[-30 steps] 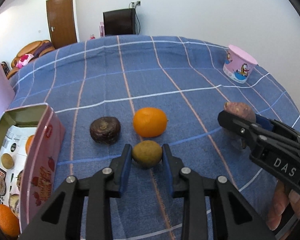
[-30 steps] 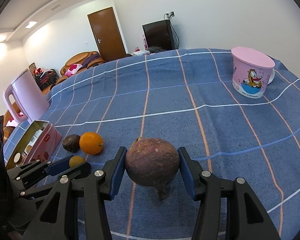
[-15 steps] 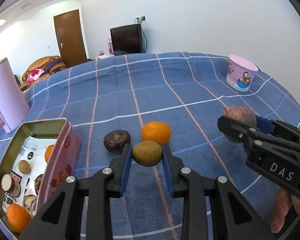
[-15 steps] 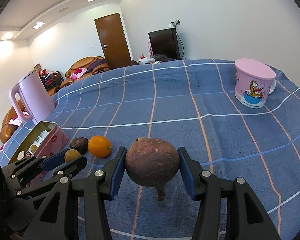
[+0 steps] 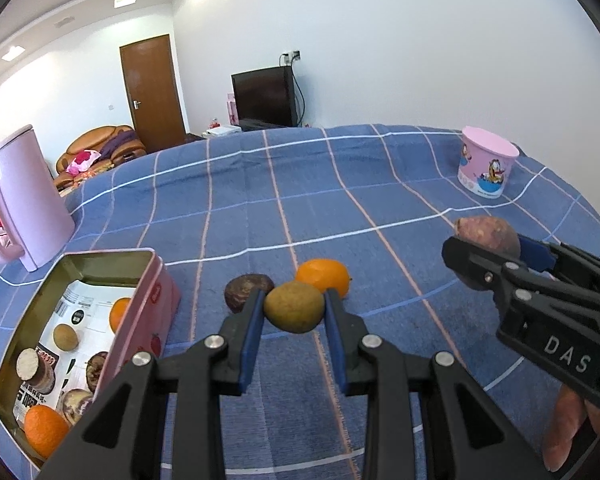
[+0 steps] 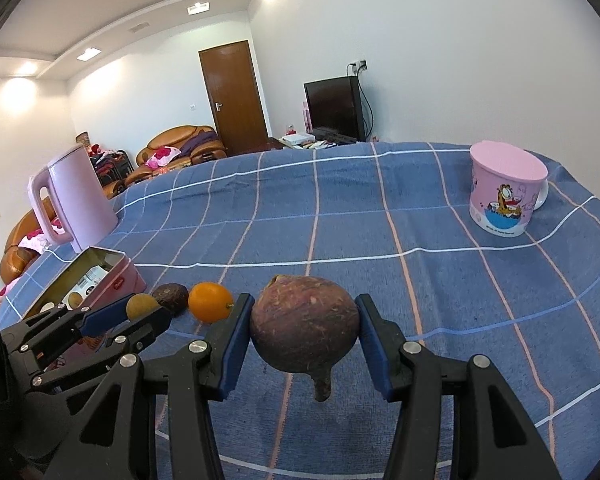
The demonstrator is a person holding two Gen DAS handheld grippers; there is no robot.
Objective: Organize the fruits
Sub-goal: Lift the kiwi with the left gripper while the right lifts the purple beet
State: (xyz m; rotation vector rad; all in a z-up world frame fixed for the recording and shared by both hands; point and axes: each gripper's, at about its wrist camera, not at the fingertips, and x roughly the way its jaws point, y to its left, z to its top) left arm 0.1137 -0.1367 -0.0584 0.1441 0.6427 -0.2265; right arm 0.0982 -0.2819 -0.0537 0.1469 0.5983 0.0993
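Note:
My left gripper (image 5: pixel 294 312) is shut on a small brown-green round fruit (image 5: pixel 294 306) and holds it above the blue checked cloth. My right gripper (image 6: pixel 304 340) is shut on a purple sweet potato (image 6: pixel 304 334), also lifted; it shows in the left wrist view (image 5: pixel 486 234) at the right. An orange (image 5: pixel 324 276) and a dark purple fruit (image 5: pixel 246 288) lie on the cloth just beyond the left gripper. An open pink tin (image 5: pixel 156 300) at the left holds several fruits, among them an orange (image 5: pixel 44 428).
A pink kettle (image 5: pixel 28 196) stands at the far left behind the tin. A pink cartoon cup (image 6: pixel 504 196) stands at the far right. The blue checked cloth (image 6: pixel 340 224) covers the whole table. A TV, door and sofa are behind.
Both grippers have risen with their fruits. The left gripper's brown-green fruit left the cloth, and the tin, kettle and room have come more into view.

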